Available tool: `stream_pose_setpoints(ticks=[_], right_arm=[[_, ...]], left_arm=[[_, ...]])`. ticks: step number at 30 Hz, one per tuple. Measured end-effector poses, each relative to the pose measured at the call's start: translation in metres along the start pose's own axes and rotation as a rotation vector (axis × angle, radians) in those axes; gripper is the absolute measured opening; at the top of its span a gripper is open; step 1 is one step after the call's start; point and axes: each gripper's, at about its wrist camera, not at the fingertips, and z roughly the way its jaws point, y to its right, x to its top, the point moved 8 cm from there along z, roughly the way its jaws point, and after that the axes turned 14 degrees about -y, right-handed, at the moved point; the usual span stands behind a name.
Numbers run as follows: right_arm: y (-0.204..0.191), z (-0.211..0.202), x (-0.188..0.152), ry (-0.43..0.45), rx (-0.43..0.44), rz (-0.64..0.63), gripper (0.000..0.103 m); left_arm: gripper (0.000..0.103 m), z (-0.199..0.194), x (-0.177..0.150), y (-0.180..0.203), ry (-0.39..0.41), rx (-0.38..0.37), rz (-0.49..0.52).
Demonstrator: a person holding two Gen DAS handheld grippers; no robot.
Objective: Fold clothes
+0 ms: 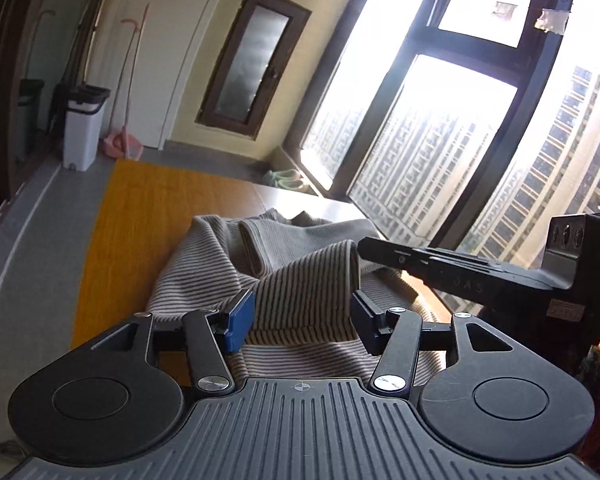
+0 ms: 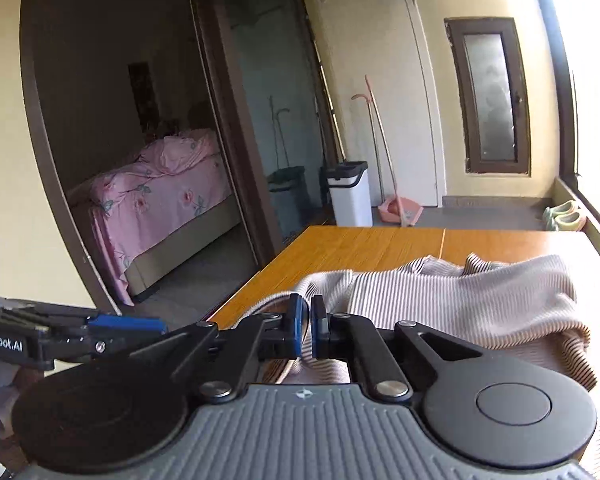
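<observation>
1. Left wrist view: a striped sweater (image 1: 300, 276) lay rumpled on the wooden bench (image 1: 140, 216), one ribbed sleeve folded across its middle.
2. The left gripper (image 1: 302, 320) had its jaws apart, a striped fold lying between the blue pads; whether they pressed it could not be told.
3. The right gripper (image 1: 480, 276) reached in from the right above the cloth.
4. A white bin (image 1: 83, 128) stood on the floor beyond the bench; its contents were hidden.
5. Right wrist view: the right gripper (image 2: 307, 328) had its jaws together, clamped on a pinch of the sweater (image 2: 460, 300), which was spread over the bench (image 2: 360, 248).
6. The white bin (image 2: 350, 194) stood by the wall.
</observation>
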Motion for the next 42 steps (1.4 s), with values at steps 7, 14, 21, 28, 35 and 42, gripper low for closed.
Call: stream_pose_setpoints(ticks=[7,14,21,28,35,42], right_arm=[[0.059,-0.032,0.074,0.167,-0.168,-0.033,0.001],[0.062,-0.013,0.024,-0.039,-0.004,0.004,0.009],[0.027,-0.011,-0.083,-0.299,0.174,0.113,0.037],[0.016,-0.023,-0.105,-0.357,0.194,0.177,0.041],[-0.027,-0.002,-0.119,-0.44,0.527,0.461,0.043],[-0.031,0.057,-0.099,-0.422,0.433,0.479,0.041]], left_arm=[[0.084,0.03,0.005,0.014,-0.033,0.024,0.035],[0.091,0.04,0.007,0.015,-0.042,0.035,0.048],[0.095,0.029,-0.005,-0.009,-0.056,0.074,0.009],[0.096,0.003,-0.012,-0.036,-0.014,0.101,-0.067],[0.098,-0.013,-0.011,-0.06,0.021,0.112,-0.161],[0.098,-0.012,-0.012,-0.054,0.02,0.1,-0.152]])
